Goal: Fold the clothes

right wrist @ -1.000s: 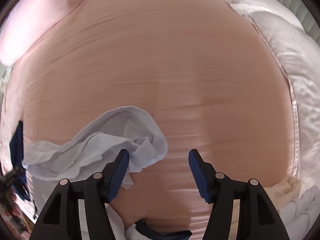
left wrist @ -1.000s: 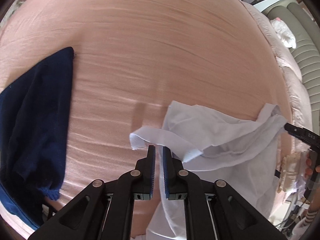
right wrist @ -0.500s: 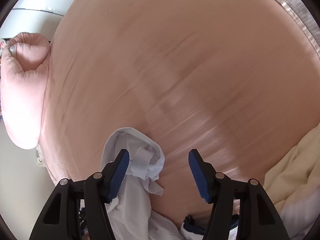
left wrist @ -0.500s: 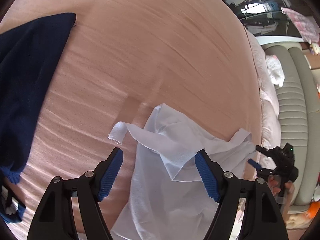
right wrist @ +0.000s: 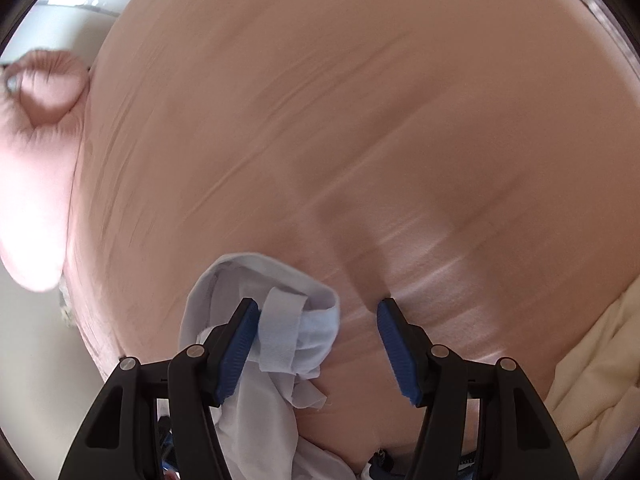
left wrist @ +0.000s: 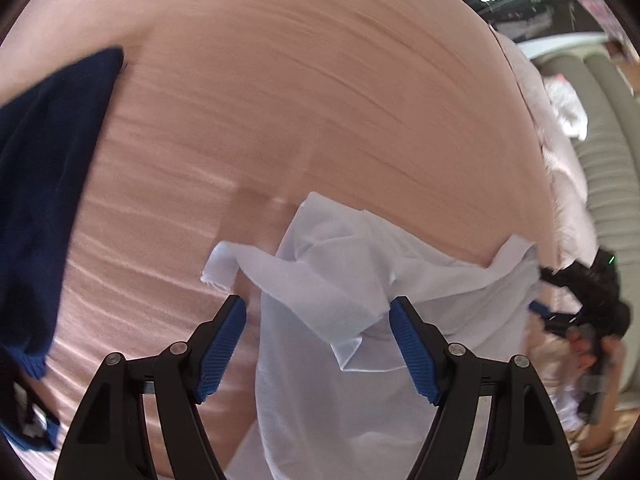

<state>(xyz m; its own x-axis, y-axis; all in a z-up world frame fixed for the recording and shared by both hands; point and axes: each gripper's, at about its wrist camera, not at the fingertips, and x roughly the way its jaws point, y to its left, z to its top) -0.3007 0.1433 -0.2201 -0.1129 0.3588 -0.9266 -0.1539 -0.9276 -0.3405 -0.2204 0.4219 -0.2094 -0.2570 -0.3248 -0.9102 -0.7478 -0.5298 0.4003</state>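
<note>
Lying crumpled on pink sheet (left wrist: pixel 320 120): white garment (left wrist: pixel 360 280).

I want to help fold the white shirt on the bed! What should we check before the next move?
1. Left gripper jaws open: ok.
2. White shirt between left jaws, not pinched: ok.
3. Right gripper jaws open: ok, with a shirt strap against one pad.
4. Shirt lying flat: not ok, it is crumpled.
5. Navy garment apart from the shirt: ok.
6. Pink bedsheet bare beyond the shirt: ok.
</note>
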